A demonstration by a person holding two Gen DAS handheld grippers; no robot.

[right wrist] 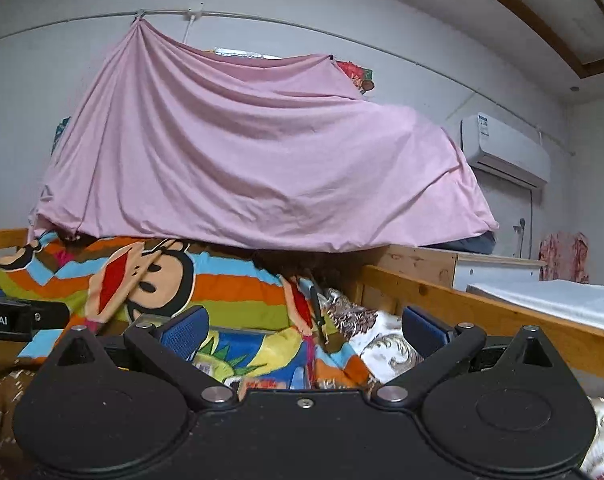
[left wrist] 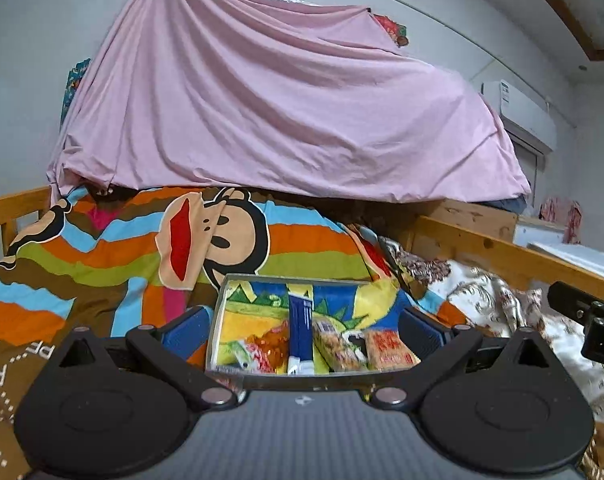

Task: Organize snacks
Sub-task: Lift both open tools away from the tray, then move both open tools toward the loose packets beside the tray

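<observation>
Both pairs of my fingers stand spread as wide as they go, with nothing between the blue pads. On my left fingers [left wrist: 302, 330] the pads sit either side of a clear tray [left wrist: 221, 292] that lies on the bed just ahead of them and a little lower; none of the pads touches it. Inside the tray, near its closest wall, the snacks lie side by side: an orange-red packet [left wrist: 267, 348] to the left, a tall blue packet [left wrist: 300, 326] upright in the middle, a greenish packet [left wrist: 336, 346] next, and a red-and-white packet [left wrist: 390, 350] at the right end. The tray rests on a bright yellow-and-blue cloth [left wrist: 249, 320].

My right fingers [right wrist: 302, 330] hold level over the same stretch of bed, further right. Between them I see only that yellow-and-blue cloth and a strip of something printed at the lower edge, too hidden by my own housing to name. The other gripper's black body pokes in at the left edge of this view.

Beyond lies a striped cartoon-monkey quilt [left wrist: 101, 256], a floral cover [left wrist: 482, 296] to its right, the wooden bed rail [left wrist: 502, 256], and a pink sheet [left wrist: 281, 100] draped high behind. An air conditioner [right wrist: 506, 148] hangs on the wall.
</observation>
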